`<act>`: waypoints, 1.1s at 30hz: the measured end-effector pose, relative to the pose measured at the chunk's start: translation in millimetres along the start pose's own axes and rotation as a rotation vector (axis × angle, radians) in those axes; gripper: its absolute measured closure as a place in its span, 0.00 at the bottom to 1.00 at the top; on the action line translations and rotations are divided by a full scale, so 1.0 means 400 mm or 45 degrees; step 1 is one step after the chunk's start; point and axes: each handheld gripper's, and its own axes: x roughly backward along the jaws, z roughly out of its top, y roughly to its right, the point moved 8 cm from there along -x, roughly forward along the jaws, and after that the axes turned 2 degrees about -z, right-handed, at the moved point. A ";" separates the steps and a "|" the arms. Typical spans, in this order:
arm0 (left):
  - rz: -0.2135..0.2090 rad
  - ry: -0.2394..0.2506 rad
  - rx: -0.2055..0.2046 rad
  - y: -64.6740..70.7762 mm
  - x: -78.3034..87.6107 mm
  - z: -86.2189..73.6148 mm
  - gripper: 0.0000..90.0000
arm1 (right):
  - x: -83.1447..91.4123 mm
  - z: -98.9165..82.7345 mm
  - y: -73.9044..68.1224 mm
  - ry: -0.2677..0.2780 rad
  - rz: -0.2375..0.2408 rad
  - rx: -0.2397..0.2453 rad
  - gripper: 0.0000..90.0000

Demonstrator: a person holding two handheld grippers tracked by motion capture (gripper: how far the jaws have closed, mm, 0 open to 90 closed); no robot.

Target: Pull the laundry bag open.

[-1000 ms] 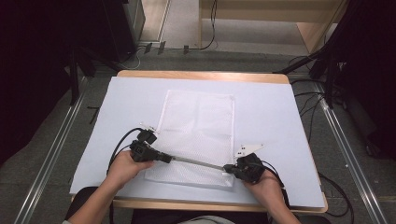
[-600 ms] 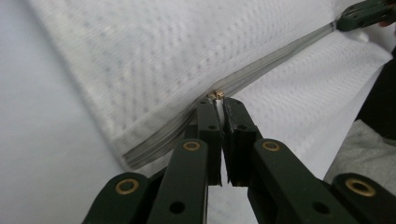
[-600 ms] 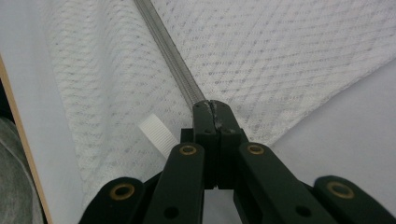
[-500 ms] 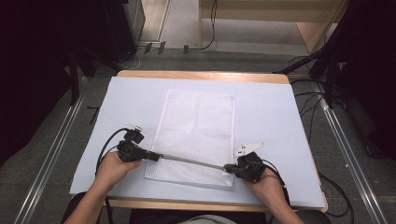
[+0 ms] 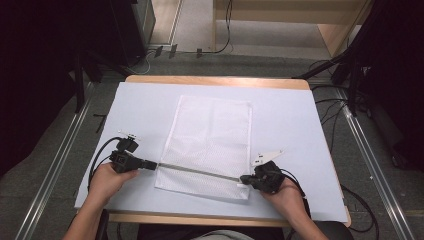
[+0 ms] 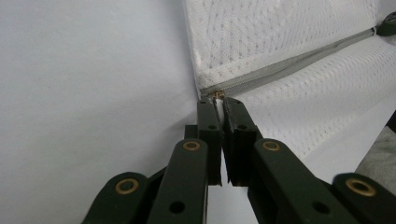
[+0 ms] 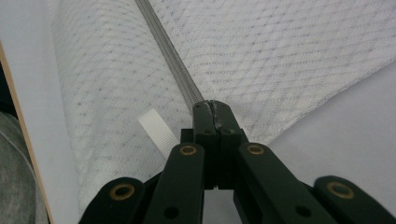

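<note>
Here, a white mesh laundry bag [image 5: 210,145] with a grey zipper [image 5: 197,171] lies flat mid-desk on the pale blue sheet [image 5: 295,125], its zipper end toward the desk's near edge. The left gripper [image 6: 217,97] pinches the small brass zipper pull [image 6: 217,95]. The right gripper [image 7: 212,105] is clamped on the zipper's other end beside a white fabric loop [image 7: 156,128].

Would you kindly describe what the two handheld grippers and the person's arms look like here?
Both grippers are black. The left gripper and right gripper each have two slim black jaws on linked bars with brass-coloured rivets. A black cable loops from the left one, another trails from the right. A pale three-cornered plate tops the right gripper. The forearms are bare, no sleeves showing.
</note>
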 end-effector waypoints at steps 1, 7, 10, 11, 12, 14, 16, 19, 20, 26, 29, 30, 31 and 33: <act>-0.001 0.006 0.001 0.004 -0.002 0.001 0.98 | -0.001 0.001 -0.001 -0.001 0.009 -0.003 1.00; -0.016 0.000 0.000 0.009 -0.006 0.000 0.97 | 0.022 0.036 0.019 0.130 -0.025 -0.015 0.93; -0.023 -0.013 -0.010 0.016 -0.009 -0.003 0.97 | 0.025 0.040 0.049 0.139 -0.087 -0.048 0.88; -0.026 -0.020 -0.014 0.020 -0.012 -0.004 0.97 | 0.025 0.040 0.059 0.137 -0.101 -0.069 0.87; -0.019 -0.025 -0.025 0.023 -0.014 -0.005 0.97 | 0.024 0.042 0.066 0.139 -0.107 -0.080 0.87; -0.019 -0.034 -0.034 0.031 -0.019 -0.006 0.97 | 0.026 0.046 0.080 0.142 -0.127 -0.088 0.86; -0.025 -0.044 -0.041 0.037 -0.021 -0.009 0.97 | 0.028 0.051 0.091 0.151 -0.143 -0.097 0.86; -0.038 -0.040 -0.043 0.043 -0.025 -0.012 0.97 | 0.033 0.056 0.108 0.161 -0.165 -0.107 0.86; -0.040 -0.045 -0.050 0.043 -0.023 -0.015 0.96 | 0.033 0.058 0.113 0.170 -0.169 -0.107 0.86; -0.072 -0.046 -0.044 0.058 -0.023 -0.030 0.96 | 0.032 0.077 0.148 0.205 -0.203 -0.123 0.86; -0.046 -0.018 -0.077 0.057 -0.021 -0.029 0.95 | 0.031 0.084 0.151 0.203 -0.204 -0.130 0.86; -0.029 0.009 -0.093 0.053 -0.018 -0.025 0.89 | 0.031 0.087 0.154 0.208 -0.207 -0.121 0.86; -0.022 0.025 -0.105 0.051 -0.016 -0.022 0.85 | 0.033 0.090 0.156 0.205 -0.209 -0.126 0.85; -0.012 0.071 -0.133 0.048 -0.006 -0.015 0.78 | 0.036 0.096 0.162 0.223 -0.214 -0.131 0.84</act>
